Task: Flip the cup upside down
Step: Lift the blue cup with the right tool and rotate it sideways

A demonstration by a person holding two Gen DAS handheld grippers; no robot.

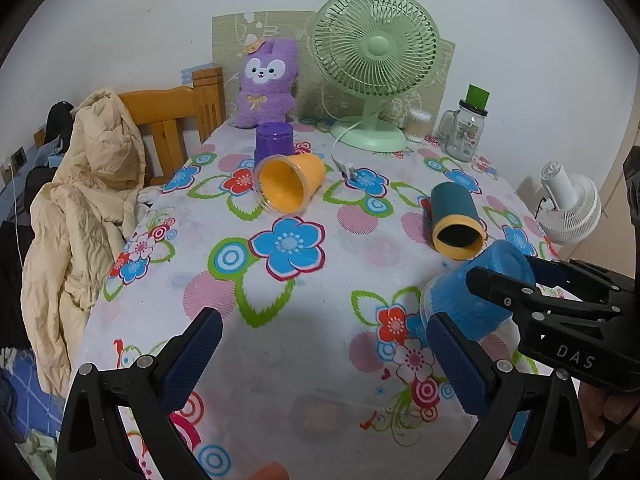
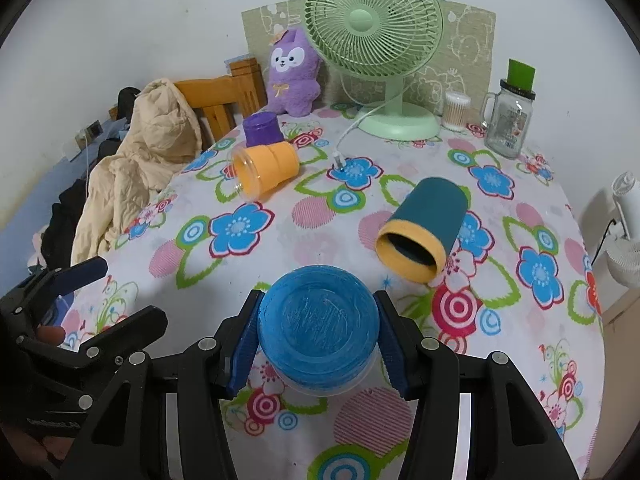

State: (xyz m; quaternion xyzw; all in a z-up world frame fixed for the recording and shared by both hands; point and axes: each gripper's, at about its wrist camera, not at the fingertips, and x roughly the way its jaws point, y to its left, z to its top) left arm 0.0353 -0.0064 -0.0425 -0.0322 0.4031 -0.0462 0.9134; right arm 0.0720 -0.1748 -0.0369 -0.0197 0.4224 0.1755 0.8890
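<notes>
Right gripper (image 2: 318,340): clenched on the blue cup (image 2: 318,330) — base toward me, above the surface (image 2: 280,252).
Left gripper (image 1: 320,356): released, empty.
Handling: I judge it light, slick plastic — hold mid-wall.

You've got a blue cup (image 2: 318,330), orange cup (image 2: 266,168), teal cup (image 2: 428,224) with yellow rim, purple cup (image 2: 262,128), mint-green fan (image 2: 372,16), purple plush (image 2: 292,76), white floral tablecloth (image 2: 280,240).
</notes>
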